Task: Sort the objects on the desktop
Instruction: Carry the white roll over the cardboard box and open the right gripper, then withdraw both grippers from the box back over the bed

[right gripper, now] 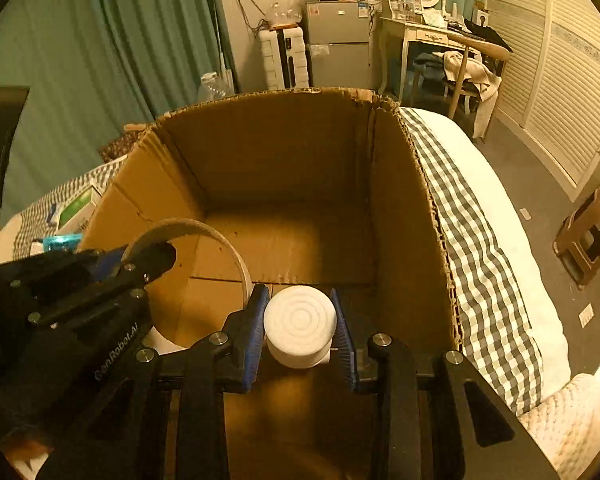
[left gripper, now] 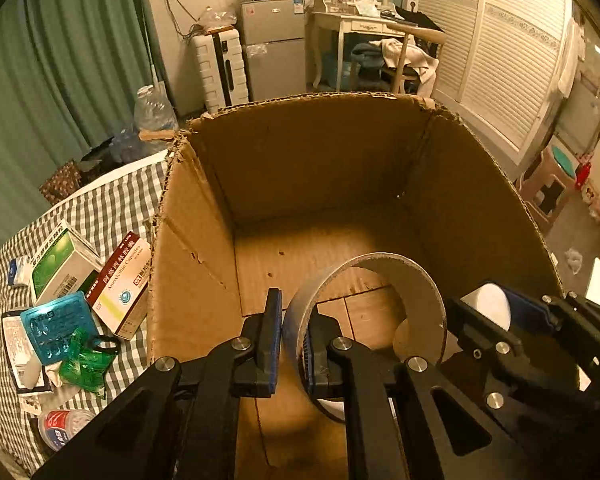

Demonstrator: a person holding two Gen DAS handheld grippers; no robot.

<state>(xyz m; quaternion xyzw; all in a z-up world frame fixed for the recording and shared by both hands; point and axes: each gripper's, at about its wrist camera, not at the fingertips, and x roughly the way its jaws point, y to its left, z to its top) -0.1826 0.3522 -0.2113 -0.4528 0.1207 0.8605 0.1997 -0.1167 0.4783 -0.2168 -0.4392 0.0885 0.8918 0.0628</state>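
A green-and-white checked cloth [right gripper: 480, 240] is covering the bed in a bedroom with green curtains [left gripper: 60, 80] and white slatted doors [left gripper: 508, 60], and a rough-edged cardboard box [left gripper: 308, 160] is standing open on it. Over the box, the left gripper [left gripper: 296, 332] is pinching the thin wall of a broad tape roll [left gripper: 380, 280], while the right gripper [right gripper: 300, 324] is clamping a white ridged cylinder [right gripper: 300, 320]. Medicine cartons [left gripper: 100, 276] are lying beside the box.

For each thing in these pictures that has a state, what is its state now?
Cardboard box: open on top, upright, nothing lying on its floor.
Tape ring: held on edge over the box.
White jar: held, cap on.
Left gripper: shut on the tape ring's wall.
Right gripper: shut on the white jar.
Medicine boxes: closed, lying on the checked cloth.
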